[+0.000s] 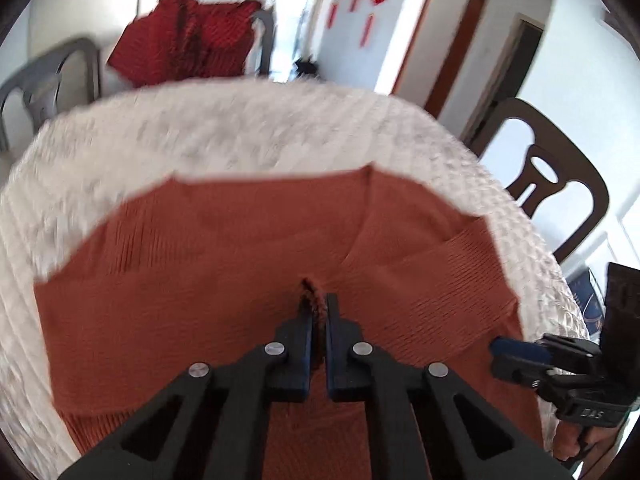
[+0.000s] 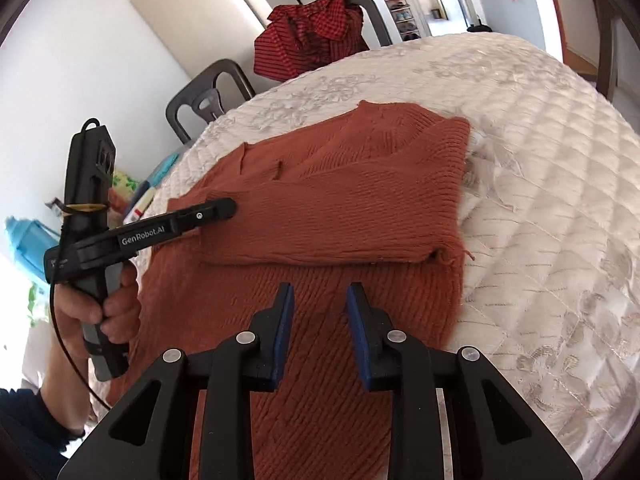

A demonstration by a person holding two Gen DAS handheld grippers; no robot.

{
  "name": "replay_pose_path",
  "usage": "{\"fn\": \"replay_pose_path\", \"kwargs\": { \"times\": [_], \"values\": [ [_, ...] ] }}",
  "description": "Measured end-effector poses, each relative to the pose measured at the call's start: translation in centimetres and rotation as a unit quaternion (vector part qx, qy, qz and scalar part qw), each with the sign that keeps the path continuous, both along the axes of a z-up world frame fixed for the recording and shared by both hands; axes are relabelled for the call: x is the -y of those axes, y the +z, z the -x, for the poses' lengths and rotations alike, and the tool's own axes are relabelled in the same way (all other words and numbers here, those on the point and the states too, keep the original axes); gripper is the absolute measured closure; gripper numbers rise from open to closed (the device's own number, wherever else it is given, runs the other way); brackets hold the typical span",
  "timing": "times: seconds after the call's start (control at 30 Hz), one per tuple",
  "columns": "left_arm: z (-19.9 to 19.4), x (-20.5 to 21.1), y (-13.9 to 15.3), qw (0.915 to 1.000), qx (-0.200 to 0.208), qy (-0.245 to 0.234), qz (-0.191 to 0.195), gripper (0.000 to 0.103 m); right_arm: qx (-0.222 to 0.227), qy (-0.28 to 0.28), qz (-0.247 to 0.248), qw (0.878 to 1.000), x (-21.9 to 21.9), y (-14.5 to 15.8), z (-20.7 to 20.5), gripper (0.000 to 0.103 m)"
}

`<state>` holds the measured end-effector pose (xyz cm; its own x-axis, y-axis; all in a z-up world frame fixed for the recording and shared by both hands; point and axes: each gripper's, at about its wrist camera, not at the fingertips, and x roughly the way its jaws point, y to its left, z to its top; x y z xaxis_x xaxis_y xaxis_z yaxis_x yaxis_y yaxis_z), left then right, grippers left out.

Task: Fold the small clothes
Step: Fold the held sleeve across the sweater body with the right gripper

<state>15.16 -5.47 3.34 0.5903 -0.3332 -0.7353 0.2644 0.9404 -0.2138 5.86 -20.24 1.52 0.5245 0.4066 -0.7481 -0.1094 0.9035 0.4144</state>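
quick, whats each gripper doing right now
Left gripper: closed, pinching a fold of the rust sweater.
Right gripper: open, holding nothing, hovering over the sweater.

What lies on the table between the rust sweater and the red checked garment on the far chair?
Only bare quilted tablecloth separates the rust sweater from the red checked garment. The right wrist view shows it best; the left wrist view is blurred there.

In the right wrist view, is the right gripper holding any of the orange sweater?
No. The right gripper hangs open above the orange sweater, with bare ribbed knit showing in the gap between its blue pads.
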Motion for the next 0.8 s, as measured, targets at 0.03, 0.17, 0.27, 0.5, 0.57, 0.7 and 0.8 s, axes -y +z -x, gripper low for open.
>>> {"fn": "replay_pose_path", "kwargs": {
  "times": [0.03,0.17,0.27,0.5,0.57,0.7,0.8],
  "values": [
    [0.0,0.0,0.8,0.9998,0.015,-0.007,0.008,0.097,0.0,-0.003,-0.006,1.0,0.2,-0.1,-0.1,0.075],
    [-0.4,-1.0,3.2,0.9975,0.053,-0.005,0.046,0.097,0.004,-0.01,0.007,1.0,0.8,0.1,0.3,0.075],
    [-1.8,-2.2,1.7,0.9982,0.033,0.014,0.049,0.097,0.006,-0.014,0.017,1.0,0.9,0.2,0.2,0.075],
    [-2.2,-4.4,-1.7,0.997,-0.03,0.049,0.053,0.091,0.006,-0.012,0.028,1.0,1.3,0.5,0.4,0.075],
    [-1.1,-4.8,-0.4,0.9973,-0.003,0.053,0.051,0.082,0.02,-0.011,0.037,0.999,1.2,1.3,0.6,0.075],
    [0.3,-4.8,0.9,0.9971,0.028,0.041,0.059,0.08,0.067,-0.025,0.026,0.997,1.5,3.1,0.6,0.075],
    [0.3,-3.9,-0.4,0.9987,0.012,0.02,0.046,0.08,0.06,-0.032,0.045,0.997,1.6,2.6,-0.6,0.079]
  ]
}}
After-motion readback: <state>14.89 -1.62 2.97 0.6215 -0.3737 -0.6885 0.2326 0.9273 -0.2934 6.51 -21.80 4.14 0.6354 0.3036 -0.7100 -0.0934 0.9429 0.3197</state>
